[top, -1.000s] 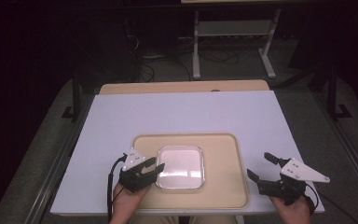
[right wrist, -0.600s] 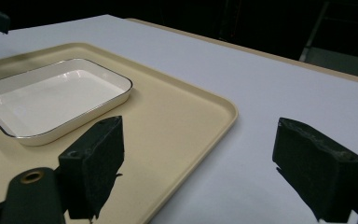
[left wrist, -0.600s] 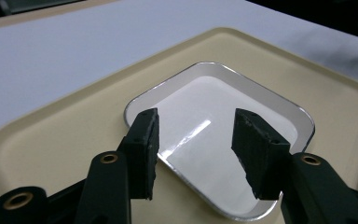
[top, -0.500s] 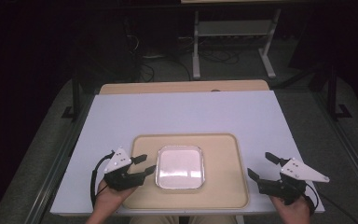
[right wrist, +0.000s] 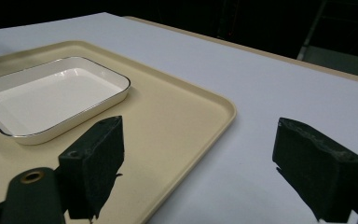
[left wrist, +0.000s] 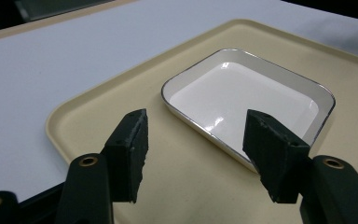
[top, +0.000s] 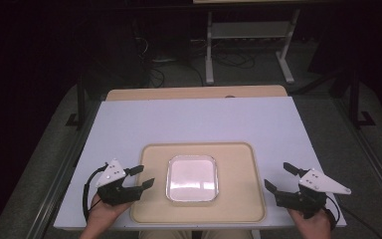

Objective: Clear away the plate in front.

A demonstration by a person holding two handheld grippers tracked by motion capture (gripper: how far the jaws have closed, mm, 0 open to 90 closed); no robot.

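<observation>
A shallow white rectangular dish [top: 191, 178] with a thin metallic rim sits empty in the middle of a beige tray [top: 238, 206]. My left gripper [top: 141, 177] hovers at the tray's left edge, jaws open and empty, aimed toward the dish [left wrist: 242, 100]. My right gripper [top: 281, 178] is off the tray's right edge over the white tabletop, also open with nothing between its jaws. In the right gripper view the dish [right wrist: 51, 98] lies to the left and the tray's corner [right wrist: 223, 109] is just ahead.
The white tabletop [top: 194, 122] stretches behind the tray, with a wooden strip [top: 194, 93] along its far edge. Beyond the table are a metal stand [top: 248, 37] and cables on a dark floor.
My left gripper has drawn back leftward from over the dish's left side to the tray's left edge. The right gripper has stayed in place.
</observation>
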